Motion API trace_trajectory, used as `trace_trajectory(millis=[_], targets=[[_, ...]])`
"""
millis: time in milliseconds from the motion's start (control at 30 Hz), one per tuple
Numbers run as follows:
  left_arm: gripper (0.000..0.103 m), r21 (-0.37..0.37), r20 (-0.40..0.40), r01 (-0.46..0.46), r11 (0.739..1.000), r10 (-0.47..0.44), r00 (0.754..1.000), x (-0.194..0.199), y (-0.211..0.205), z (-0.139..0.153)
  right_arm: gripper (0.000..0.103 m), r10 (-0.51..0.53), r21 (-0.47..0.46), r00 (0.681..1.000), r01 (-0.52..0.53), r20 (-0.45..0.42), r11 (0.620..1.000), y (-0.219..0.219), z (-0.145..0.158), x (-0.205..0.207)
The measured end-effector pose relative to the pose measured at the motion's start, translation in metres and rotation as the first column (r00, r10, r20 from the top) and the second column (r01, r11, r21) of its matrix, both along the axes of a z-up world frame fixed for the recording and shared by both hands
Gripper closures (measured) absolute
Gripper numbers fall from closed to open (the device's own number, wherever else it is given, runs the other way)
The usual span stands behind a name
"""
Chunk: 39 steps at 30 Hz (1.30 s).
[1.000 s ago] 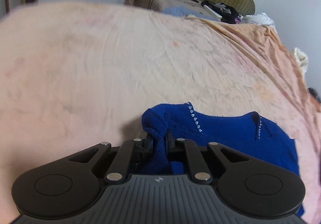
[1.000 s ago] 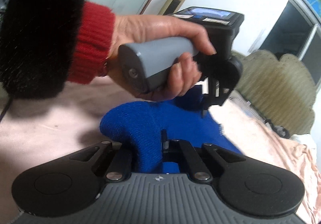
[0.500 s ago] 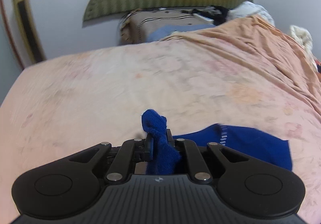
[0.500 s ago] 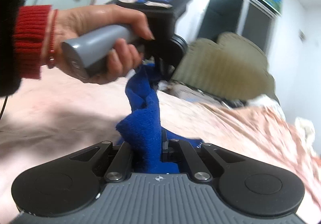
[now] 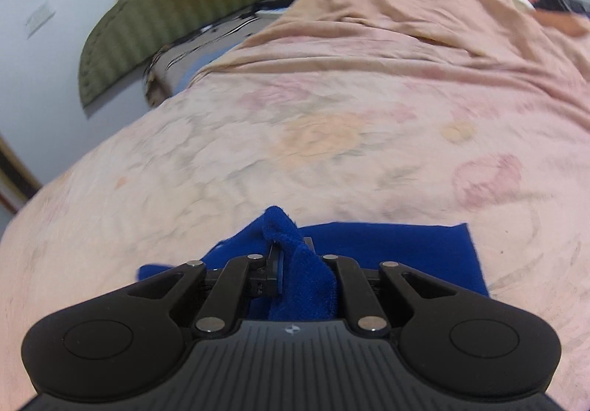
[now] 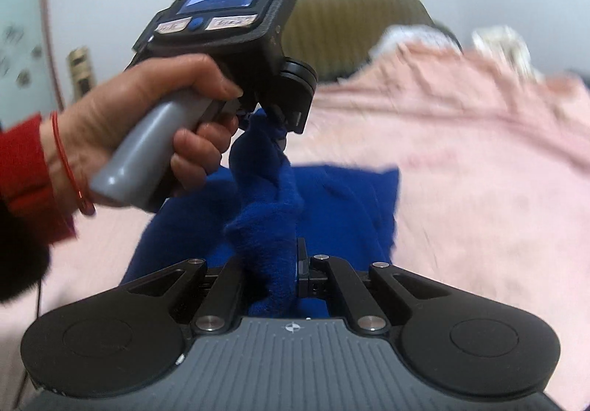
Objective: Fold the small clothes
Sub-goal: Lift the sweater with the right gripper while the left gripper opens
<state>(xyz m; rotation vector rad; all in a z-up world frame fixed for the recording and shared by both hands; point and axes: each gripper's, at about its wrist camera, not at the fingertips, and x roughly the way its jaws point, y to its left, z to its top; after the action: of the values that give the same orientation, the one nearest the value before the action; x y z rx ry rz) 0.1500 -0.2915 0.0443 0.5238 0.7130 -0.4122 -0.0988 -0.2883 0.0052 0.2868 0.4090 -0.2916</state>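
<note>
**Both grippers clamped on the blue garment**

The left gripper (image 5: 291, 260) is closed on a bunched fold of the garment (image 5: 391, 248); the rest lies flat on the bedsheet (image 5: 332, 123), near the bed's near edge. The right gripper (image 6: 291, 263) is likewise closed on a raised ridge of cloth. Only the right wrist view shows the hand (image 6: 147, 123) holding the left gripper's handle (red cuff, lit screen on top). Only the left wrist view shows the garment's straight far hem.

Left gripper (image 5: 291, 256): black linkage arms, silver pivot screws, ribbed grey housing; a grey handle and small lit screen are seen. Right gripper (image 6: 291, 263): same build. Hand (image 6: 147, 116): red knit cuff, black furry sleeve, red string bracelet.
</note>
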Motion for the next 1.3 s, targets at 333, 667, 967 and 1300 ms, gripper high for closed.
trace_trajectory(millis=[333, 667, 967, 1300], targets=[[0.094, -0.073, -0.043, 0.069, 0.995, -0.072, 0.996, 0.002, -0.019, -0.015, 0.099, -0.037, 0.238, 0.999, 0.038, -0.008, 0.971, -0.047, -0.02, 0.004], [0.051, -0.312, -0.185, -0.049, 0.949, -0.009, 0.983, 0.036, 0.017, 0.025, 0.084, -0.056, 0.461, 0.998, 0.045, 0.011, 0.886, -0.073, -0.035, -0.003], [0.022, -0.144, 0.057, -0.007, 0.99, 0.015, 0.998, -0.012, 0.095, 0.038, 0.098, -0.079, 0.611, 0.996, 0.037, 0.042, 0.791, -0.096, -0.051, -0.02], [0.022, -0.088, 0.087, 0.022, 0.996, -0.014, 0.996, -0.087, 0.158, 0.003, 0.059, 0.028, 0.344, 0.999, -0.037, 0.031, 0.938, -0.124, 0.012, 0.025]])
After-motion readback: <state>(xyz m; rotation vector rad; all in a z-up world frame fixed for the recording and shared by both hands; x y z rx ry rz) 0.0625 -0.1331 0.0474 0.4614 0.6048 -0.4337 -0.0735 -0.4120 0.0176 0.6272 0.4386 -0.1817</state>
